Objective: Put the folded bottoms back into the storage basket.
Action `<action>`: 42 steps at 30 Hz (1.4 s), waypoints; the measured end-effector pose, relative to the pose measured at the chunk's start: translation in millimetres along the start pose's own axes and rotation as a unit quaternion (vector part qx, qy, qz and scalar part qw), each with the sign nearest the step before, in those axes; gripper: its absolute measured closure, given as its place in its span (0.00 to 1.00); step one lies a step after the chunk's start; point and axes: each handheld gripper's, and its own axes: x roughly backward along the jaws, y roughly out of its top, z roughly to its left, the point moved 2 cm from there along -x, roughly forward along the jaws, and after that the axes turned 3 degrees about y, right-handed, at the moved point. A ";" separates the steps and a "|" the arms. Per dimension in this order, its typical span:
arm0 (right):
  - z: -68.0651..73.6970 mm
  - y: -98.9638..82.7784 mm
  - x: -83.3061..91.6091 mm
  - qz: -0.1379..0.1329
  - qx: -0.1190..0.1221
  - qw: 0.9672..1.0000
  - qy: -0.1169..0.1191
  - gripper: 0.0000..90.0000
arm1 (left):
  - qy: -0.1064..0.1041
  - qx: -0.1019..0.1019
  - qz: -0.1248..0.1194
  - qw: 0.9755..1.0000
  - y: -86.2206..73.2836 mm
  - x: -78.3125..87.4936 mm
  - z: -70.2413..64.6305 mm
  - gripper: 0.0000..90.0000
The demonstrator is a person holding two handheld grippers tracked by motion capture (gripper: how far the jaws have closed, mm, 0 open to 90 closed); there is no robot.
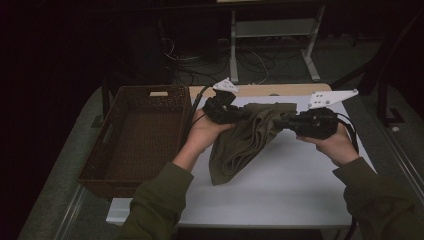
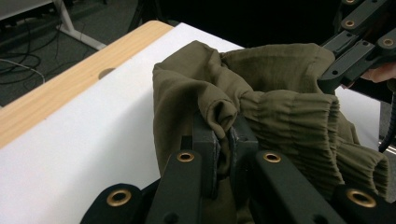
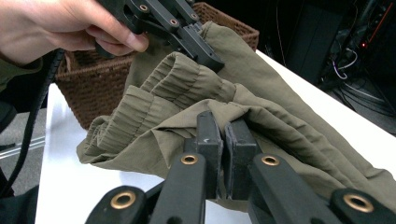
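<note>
An olive-green garment [image 1: 247, 137] with gathered elastic cuffs hangs between my two grippers above the white table [image 1: 280, 185]. My left gripper [image 1: 239, 114] is shut on one edge of the cloth; in the left gripper view a fold of garment [image 2: 280, 112] is pinched between its pads at the left gripper [image 2: 225, 135]. My right gripper [image 1: 280, 121] is shut on the other edge, and in the right gripper view the garment [image 3: 187, 98] lies squeezed between the pads of the right gripper [image 3: 223, 140]. The lower part of the cloth droops onto the table.
A brown wicker basket [image 1: 141, 135] stands on the left of the table, beside my left forearm, and its basket wall [image 3: 93, 84] appears behind the cloth. A wooden strip [image 1: 270, 90] edges the far side. Cables and a metal stand [image 1: 272, 40] lie on the floor beyond.
</note>
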 end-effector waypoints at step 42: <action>20.9 118.9 -74.8 -0.004 0.031 0.999 0.045 0.95 | 0.036 0.053 -0.028 0.998 18.2 135.9 100.6 0.93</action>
